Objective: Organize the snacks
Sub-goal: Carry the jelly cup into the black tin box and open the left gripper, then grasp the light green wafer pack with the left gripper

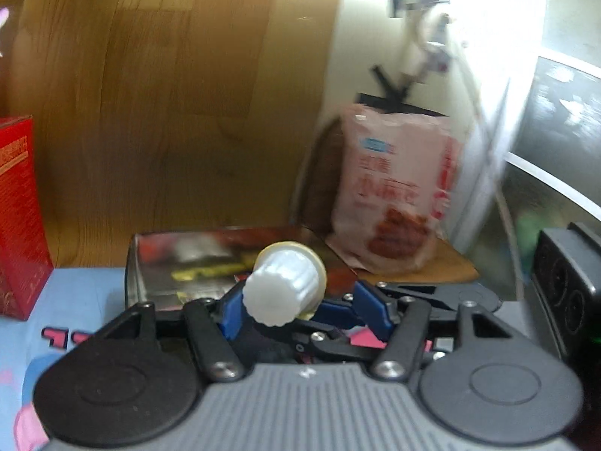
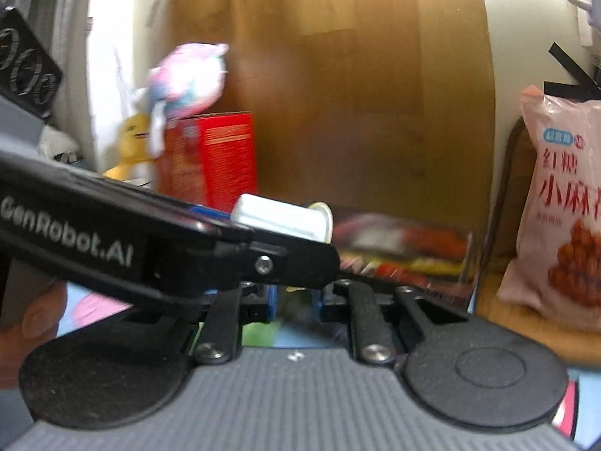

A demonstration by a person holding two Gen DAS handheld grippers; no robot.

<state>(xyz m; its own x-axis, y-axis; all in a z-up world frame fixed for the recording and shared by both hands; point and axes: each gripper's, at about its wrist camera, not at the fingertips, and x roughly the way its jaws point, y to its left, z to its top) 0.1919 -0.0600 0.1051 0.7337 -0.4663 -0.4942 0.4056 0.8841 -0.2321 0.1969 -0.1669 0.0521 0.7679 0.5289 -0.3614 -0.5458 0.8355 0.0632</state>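
1. Left gripper (image 1: 306,302): grey ribbed housing at bottom centre, flanked by two round black discs w/ raised inner rings.
2. Linkage: black bars, silver screws at pivots; small silver screws further fwd on finger carriers.
3. Fingers (image 1: 370,310): blue pads on black carriers.
4. Right gripper (image 2: 295,302): same build, i.e. grey ribbed housing, two black discs, black link bars w/ silver screws, blue pads.
5. Marking: white "GenRobot.AI" lettering on black side of left gripper, seen in right wrist view; one silver screw near its tip.
6. Hand (image 2: 33,323): part visible at lower left edge of right wrist view; no sleeve visible.
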